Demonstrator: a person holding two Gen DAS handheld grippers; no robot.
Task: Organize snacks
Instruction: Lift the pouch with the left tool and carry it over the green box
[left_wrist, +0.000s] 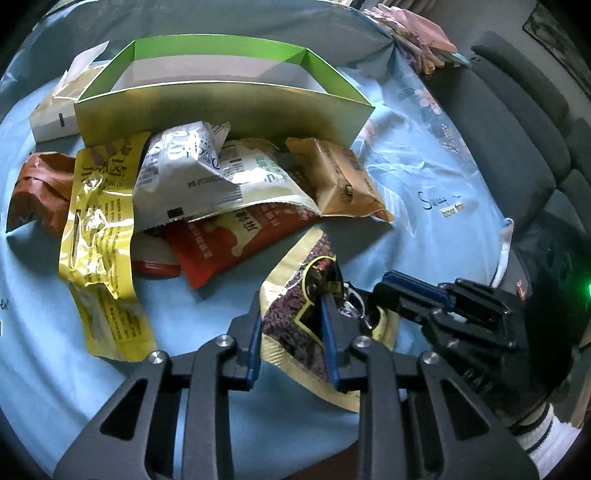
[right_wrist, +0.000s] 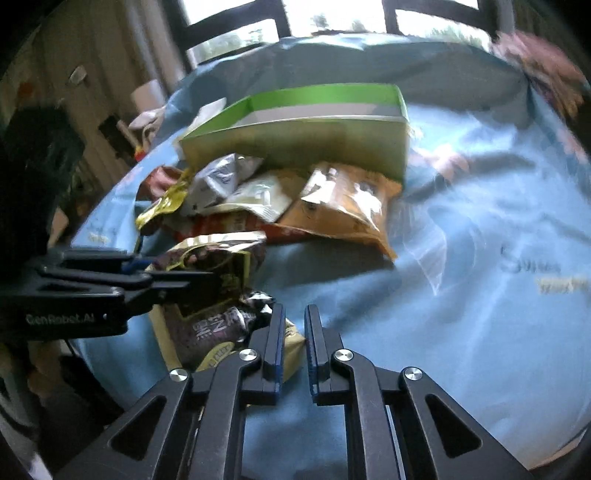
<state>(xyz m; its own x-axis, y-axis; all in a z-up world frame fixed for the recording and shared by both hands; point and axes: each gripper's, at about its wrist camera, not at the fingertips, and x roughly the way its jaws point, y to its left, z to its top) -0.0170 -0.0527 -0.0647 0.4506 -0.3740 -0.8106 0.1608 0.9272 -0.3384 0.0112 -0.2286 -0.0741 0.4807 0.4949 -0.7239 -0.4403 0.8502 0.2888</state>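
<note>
Both tongs grip one dark pouch (left_wrist: 291, 321): left tongs (left_wrist: 291, 321) clamp its middle, right tongs (right_wrist: 293, 332) pinch its edge, likely to steady it for lifting into the green box (left_wrist: 221, 107) behind the pile mid-bench (left_wrist: 443, 229).

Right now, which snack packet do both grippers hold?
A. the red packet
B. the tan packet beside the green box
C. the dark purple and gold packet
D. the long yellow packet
C: in the left wrist view the left gripper is shut on the dark purple and gold packet, and the right gripper pinches its far edge; the other packets lie untouched in the pile before the green box.
</note>
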